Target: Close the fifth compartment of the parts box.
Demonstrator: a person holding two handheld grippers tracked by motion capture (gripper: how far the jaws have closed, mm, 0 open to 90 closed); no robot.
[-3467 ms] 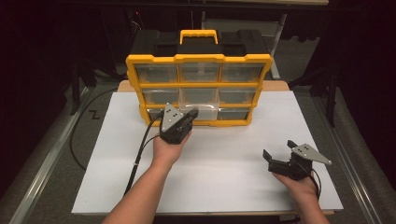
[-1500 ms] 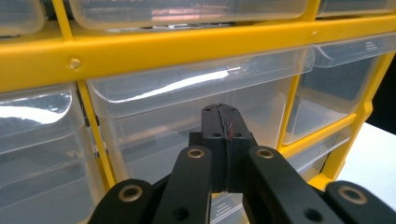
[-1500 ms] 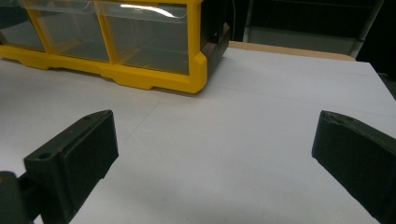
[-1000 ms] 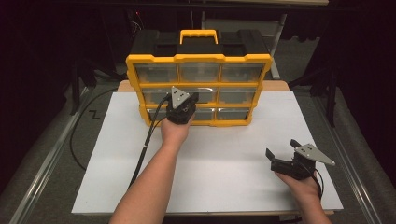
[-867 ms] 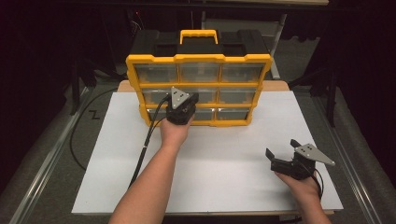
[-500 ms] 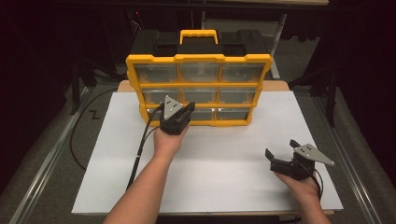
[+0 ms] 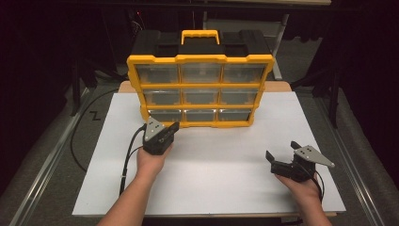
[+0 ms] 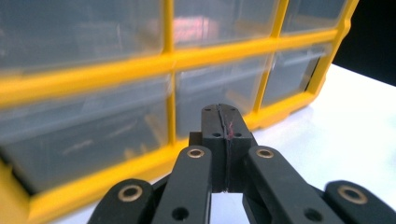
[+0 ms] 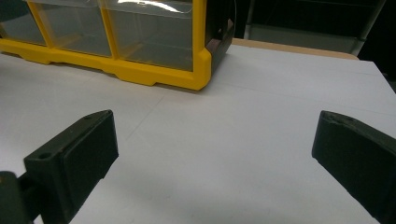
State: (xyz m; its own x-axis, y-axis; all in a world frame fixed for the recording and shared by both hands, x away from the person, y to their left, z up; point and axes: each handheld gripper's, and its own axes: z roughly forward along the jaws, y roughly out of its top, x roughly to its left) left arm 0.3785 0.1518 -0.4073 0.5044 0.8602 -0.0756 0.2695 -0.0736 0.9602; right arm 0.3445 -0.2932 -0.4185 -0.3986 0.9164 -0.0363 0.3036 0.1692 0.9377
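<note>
White table (image 7: 226, 179); yellow organizer (image 7: 200, 89) upright, drawers facing person, long axis left-right.

The high view looks forward and down from above the person's side, taking in the whole white table (image 7: 211, 188), the organizer (image 7: 200, 89) standing at its far side, and both forearms entering from the bottom edge. The left gripper view sits low and very close to the organizer (image 8: 140, 70), facing its lower drawers along the left gripper (image 8: 223, 140), whose jaws are pressed together. The right gripper view rides low over the table (image 9: 261, 130), farther back, facing along the wide-apart jaws of the right gripper (image 9: 215, 144) toward the organizer (image 9: 154, 51). All three views share the organizer's bottom row and the table.
</note>
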